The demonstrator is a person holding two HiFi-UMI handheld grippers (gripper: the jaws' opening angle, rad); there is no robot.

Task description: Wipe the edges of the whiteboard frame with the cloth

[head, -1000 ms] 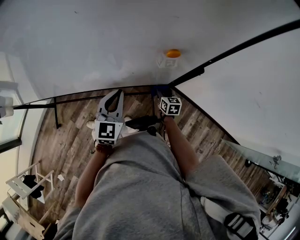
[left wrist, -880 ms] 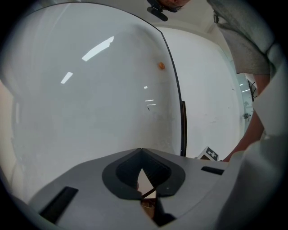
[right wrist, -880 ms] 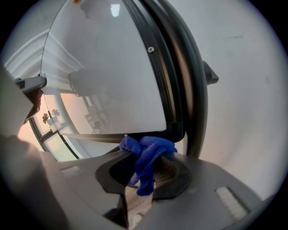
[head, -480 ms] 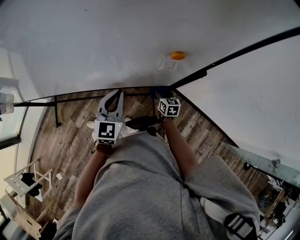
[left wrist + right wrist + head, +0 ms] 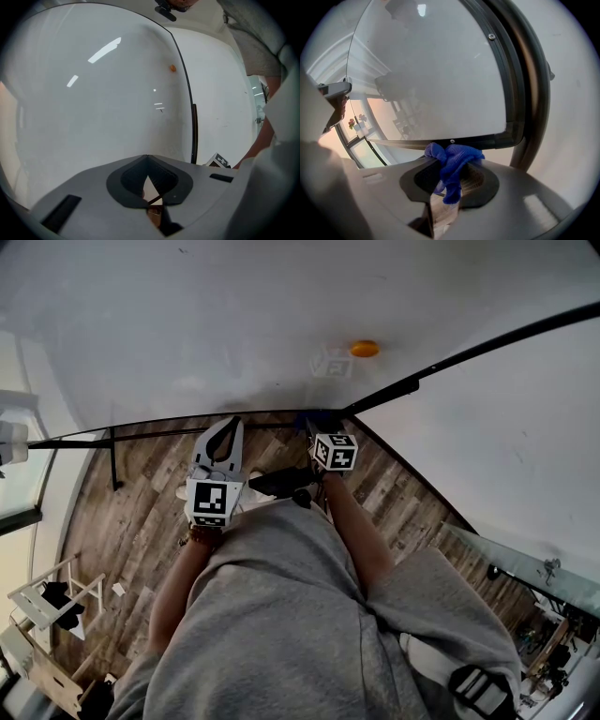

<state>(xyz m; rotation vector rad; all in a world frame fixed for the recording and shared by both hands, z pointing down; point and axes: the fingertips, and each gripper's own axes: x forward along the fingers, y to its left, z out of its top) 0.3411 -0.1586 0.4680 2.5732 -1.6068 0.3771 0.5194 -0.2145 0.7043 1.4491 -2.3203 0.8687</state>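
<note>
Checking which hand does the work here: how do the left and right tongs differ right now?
Grip: the left tongs are shut on nothing, while the right tongs are shut on the blue cloth.
Aim: the left tongs face the bare board surface; the right tongs point at the lower corner of the whiteboard frame, with the cloth just under its bottom edge.
Shared: both are shut and close to the board.
</note>
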